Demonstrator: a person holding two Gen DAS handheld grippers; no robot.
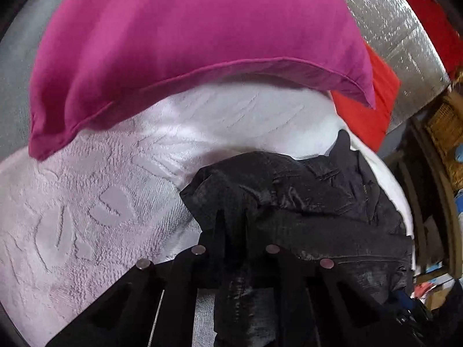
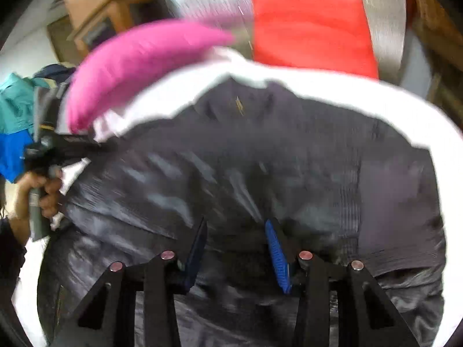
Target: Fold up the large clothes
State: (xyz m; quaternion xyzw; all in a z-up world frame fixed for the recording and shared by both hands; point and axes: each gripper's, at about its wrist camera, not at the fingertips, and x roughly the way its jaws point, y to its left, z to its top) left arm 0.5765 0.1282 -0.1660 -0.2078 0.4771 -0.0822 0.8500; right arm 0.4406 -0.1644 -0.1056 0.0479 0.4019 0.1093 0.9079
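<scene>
A black shiny jacket (image 1: 318, 202) lies crumpled on a white textured bedspread (image 1: 101, 202). My left gripper (image 1: 233, 217) is shut on a fold of the jacket's edge, and black cloth drapes over both fingers. In the right wrist view the jacket (image 2: 289, 150) spreads wide across the white bedspread (image 2: 347, 89). My right gripper (image 2: 235, 225) hovers over its near part with the blue pads apart and no cloth pinched between them. At the left edge a hand (image 2: 43, 190) holds the left gripper (image 2: 58, 147) at the jacket's side.
A pink pillow (image 1: 188, 43) lies beyond the jacket, with a red cloth (image 1: 373, 107) beside it on a silver quilted sheet (image 1: 390, 29). Wooden furniture (image 2: 115, 8) stands behind. Teal and blue clothes (image 2: 14, 104) are heaped at the far left.
</scene>
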